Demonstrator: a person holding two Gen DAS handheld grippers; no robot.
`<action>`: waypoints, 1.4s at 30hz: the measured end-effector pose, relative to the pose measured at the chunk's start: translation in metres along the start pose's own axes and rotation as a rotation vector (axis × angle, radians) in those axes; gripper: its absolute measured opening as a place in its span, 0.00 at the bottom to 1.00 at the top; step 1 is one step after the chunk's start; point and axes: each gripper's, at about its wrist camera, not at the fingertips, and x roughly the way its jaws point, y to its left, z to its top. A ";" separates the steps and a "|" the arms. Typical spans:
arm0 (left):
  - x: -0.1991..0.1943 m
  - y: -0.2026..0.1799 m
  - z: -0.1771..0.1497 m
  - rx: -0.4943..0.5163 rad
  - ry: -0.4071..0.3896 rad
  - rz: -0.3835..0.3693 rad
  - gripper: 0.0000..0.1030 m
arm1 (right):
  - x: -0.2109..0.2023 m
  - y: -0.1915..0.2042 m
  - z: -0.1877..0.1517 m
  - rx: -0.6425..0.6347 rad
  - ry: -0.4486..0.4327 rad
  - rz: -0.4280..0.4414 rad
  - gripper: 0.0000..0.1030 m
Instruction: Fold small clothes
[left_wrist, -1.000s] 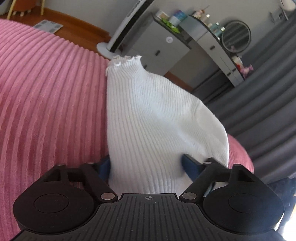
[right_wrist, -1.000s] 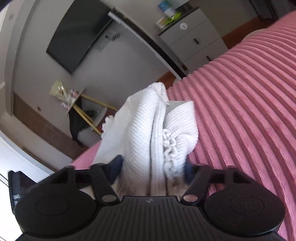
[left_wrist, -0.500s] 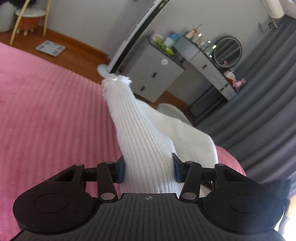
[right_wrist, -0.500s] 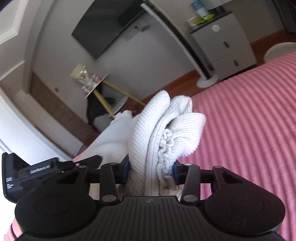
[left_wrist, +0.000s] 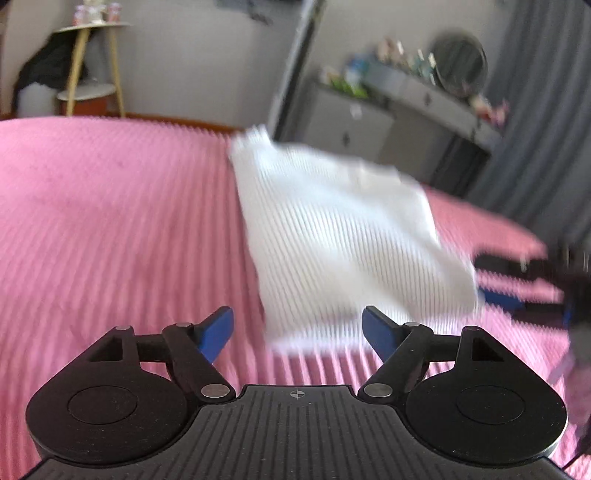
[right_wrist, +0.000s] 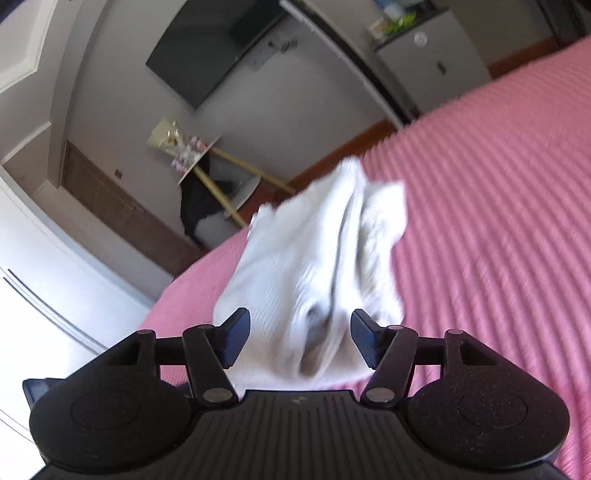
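Observation:
A white ribbed knit garment (left_wrist: 343, 236) lies folded on the pink ribbed bedspread (left_wrist: 110, 229), blurred by motion. My left gripper (left_wrist: 297, 328) is open and empty, just in front of the garment's near edge. In the right wrist view the same garment (right_wrist: 314, 273) lies bunched between the jaws of my right gripper (right_wrist: 299, 332), which stand wide apart and do not pinch it. My right gripper also shows in the left wrist view (left_wrist: 532, 288) at the garment's right side.
Beyond the bed's far edge stand grey cabinets (left_wrist: 354, 125) with a round mirror (left_wrist: 458, 62), a wooden stool (left_wrist: 92, 66) and grey curtains (left_wrist: 546, 110). A wall TV (right_wrist: 218, 51) hangs in the right wrist view.
Both grippers have opened and let go of the white garment, which now lies on the bedspread. Both have drawn back a little and the views have swung.

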 end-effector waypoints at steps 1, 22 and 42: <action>0.006 -0.003 0.000 0.014 0.015 0.012 0.79 | 0.005 0.002 -0.002 0.006 0.012 -0.012 0.58; -0.026 0.044 0.006 -0.189 -0.018 0.059 0.72 | 0.008 0.019 -0.003 -0.289 -0.022 -0.277 0.32; 0.080 0.002 0.059 -0.074 -0.057 0.160 0.98 | 0.120 0.066 -0.001 -1.050 -0.073 -0.481 0.24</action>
